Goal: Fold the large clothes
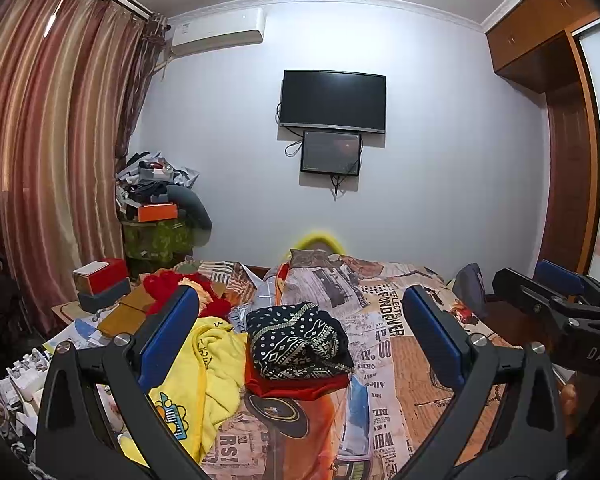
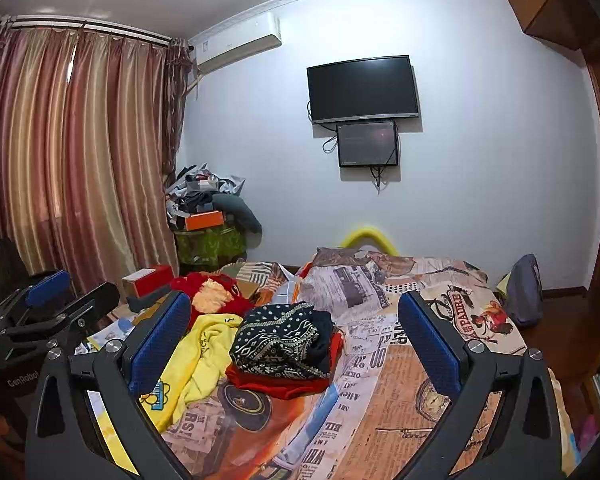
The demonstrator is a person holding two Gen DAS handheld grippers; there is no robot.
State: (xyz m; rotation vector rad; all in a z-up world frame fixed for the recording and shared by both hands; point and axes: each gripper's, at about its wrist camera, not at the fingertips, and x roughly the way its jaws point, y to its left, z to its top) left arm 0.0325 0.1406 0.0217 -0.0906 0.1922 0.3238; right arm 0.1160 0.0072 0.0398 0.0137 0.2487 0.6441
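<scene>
A folded dark garment with white patterns (image 1: 298,340) lies on a folded red garment (image 1: 300,386) in the middle of the bed; both also show in the right wrist view (image 2: 284,340). A crumpled yellow garment (image 1: 204,376) lies to their left, and shows in the right wrist view too (image 2: 196,356). A red garment (image 1: 180,288) lies further back left. My left gripper (image 1: 300,336) is open and empty, held above the bed. My right gripper (image 2: 296,340) is open and empty too, beside it on the right (image 1: 556,304).
The bed has a newspaper-print cover (image 1: 384,360). Boxes (image 1: 100,284) and clutter sit at its left edge. A pile of things (image 1: 156,200) stands in the far corner by the curtains (image 1: 40,140). A TV (image 1: 332,100) hangs on the wall. A wardrobe (image 1: 572,140) stands at the right.
</scene>
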